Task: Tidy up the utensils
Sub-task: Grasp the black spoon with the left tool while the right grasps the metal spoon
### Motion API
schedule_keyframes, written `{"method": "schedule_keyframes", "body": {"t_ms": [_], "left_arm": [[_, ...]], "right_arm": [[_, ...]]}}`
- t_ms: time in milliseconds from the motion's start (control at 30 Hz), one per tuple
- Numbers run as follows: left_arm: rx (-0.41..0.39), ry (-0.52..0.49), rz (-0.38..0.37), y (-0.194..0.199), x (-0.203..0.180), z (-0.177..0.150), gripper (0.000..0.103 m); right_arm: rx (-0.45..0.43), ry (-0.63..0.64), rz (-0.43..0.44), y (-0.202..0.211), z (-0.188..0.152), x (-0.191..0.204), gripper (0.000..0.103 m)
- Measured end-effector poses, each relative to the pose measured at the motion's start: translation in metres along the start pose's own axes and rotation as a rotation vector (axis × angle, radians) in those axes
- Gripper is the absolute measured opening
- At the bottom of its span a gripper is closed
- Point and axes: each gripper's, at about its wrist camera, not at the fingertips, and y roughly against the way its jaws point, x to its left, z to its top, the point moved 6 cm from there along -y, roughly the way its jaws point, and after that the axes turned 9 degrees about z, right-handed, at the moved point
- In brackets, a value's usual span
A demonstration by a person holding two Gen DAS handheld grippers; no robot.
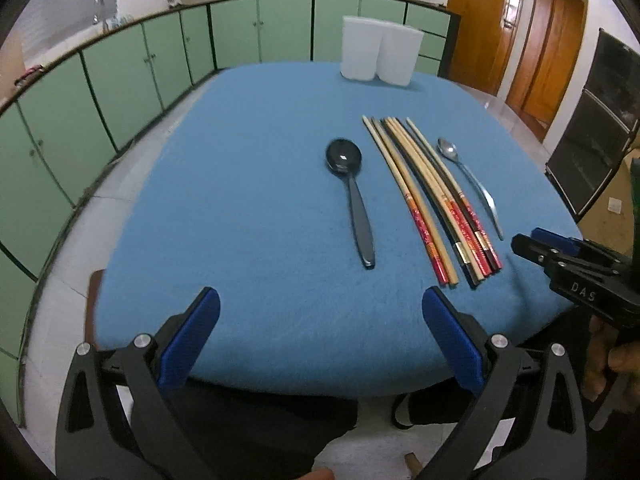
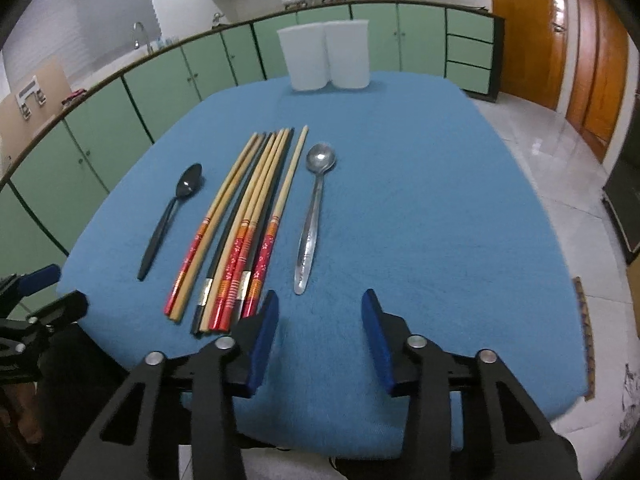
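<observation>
Left wrist view looks over a blue table cloth point(image 1: 248, 200) where the left gripper point(image 1: 320, 320) hovers above the near edge, its blue-padded fingers spread wide with nothing between them. A black spoon point(image 1: 352, 192) lies ahead, bowl toward the far side. Just to its right sits a bundle of chopsticks point(image 1: 432, 200), then a metal spoon point(image 1: 468, 184) beside that. Two white cups point(image 1: 380, 50) stand touching at the far edge. Right wrist view shows the right gripper point(image 2: 318, 316) also open and holding nothing, its left finger near the chopstick ends, the metal spoon's handle just ahead of it.
</observation>
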Motion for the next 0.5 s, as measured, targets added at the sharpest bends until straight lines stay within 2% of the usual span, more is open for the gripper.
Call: {"method": "schedule_keyframes", "body": {"t_ms": [200, 300, 367, 400, 467, 500], "left_arm": [[0.042, -0.025, 0.021, -0.036, -0.014, 0.005, 0.098], [0.043, -0.029, 0.048, -0.043, -0.017, 0.007, 0.098], [0.017, -0.019, 0.058, -0.044, -0.017, 0.01, 0.096], [0.009, -0.014, 0.061, -0.045, -0.017, 0.011, 0.094], [-0.019, 0.004, 0.058, -0.043, -0.017, 0.014, 0.078], [-0.031, 0.009, 0.057, -0.043, -0.018, 0.016, 0.075]], "right_arm": [[-0.015, 0.042, 0.012, -0.015, 0.01, -0.001, 0.035], [-0.025, 0.058, 0.011, -0.02, 0.018, -0.006, 0.026], [-0.033, 0.055, 0.007, -0.022, 0.023, -0.012, 0.013], [-0.041, 0.049, 0.005, -0.023, 0.024, -0.015, 0.012], [-0.048, 0.046, 0.013, -0.021, 0.023, -0.017, 0.01], [-0.05, 0.054, 0.013, -0.02, 0.023, -0.016, 0.01]]}}
